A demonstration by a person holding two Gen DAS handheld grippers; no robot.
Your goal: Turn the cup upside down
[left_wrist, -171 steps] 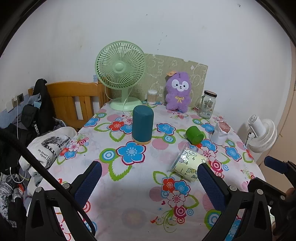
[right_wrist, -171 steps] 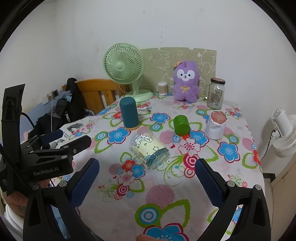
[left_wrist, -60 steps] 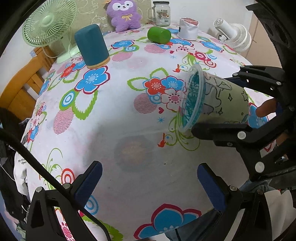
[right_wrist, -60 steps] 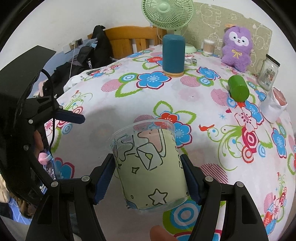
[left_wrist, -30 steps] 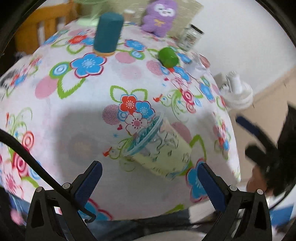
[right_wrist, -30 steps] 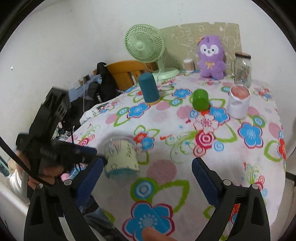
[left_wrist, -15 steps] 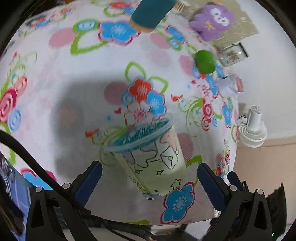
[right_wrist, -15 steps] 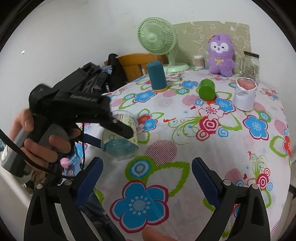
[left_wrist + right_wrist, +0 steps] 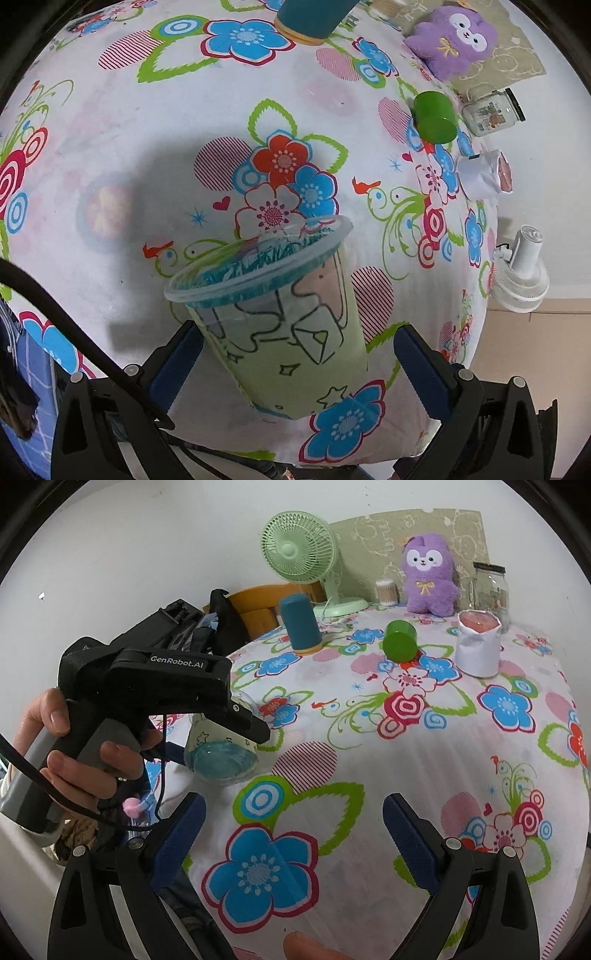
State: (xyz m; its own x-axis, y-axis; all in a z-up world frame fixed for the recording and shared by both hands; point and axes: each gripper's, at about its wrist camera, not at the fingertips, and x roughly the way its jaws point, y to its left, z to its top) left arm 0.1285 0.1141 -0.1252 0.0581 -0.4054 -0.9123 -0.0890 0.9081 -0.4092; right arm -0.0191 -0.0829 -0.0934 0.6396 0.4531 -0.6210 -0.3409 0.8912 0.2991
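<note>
Left gripper [image 9: 295, 332]: jaws wide, straddling the clear plastic cup with pale green doodle sleeve [image 9: 284, 314]. One blue pad sits close against the cup wall. The other stands apart, with cloth showing in the gap. No grip yet.

Cup: on its side on the flowered tablecloth [image 9: 129, 129], near the table's front edge. In the left wrist view the wide rim points away from the left gripper. In the right wrist view the rim faces the camera.

Right gripper [image 9: 291, 805]: spread wide, empty, drawn back over the cloth, well apart from the cup.

Change: two seconds ago the right gripper clamped this cup in the air. It has since set the cup down and backed off, and the left has come in over it.

Reading: looks like a regrasp between hands. The flip is not done, since the cup is neither upright nor inverted. Likely next move is for the left jaws to close on the sleeve, then turn the cup rim-down.

Risk: the cup is close to the edge and round, so it could roll.
</note>
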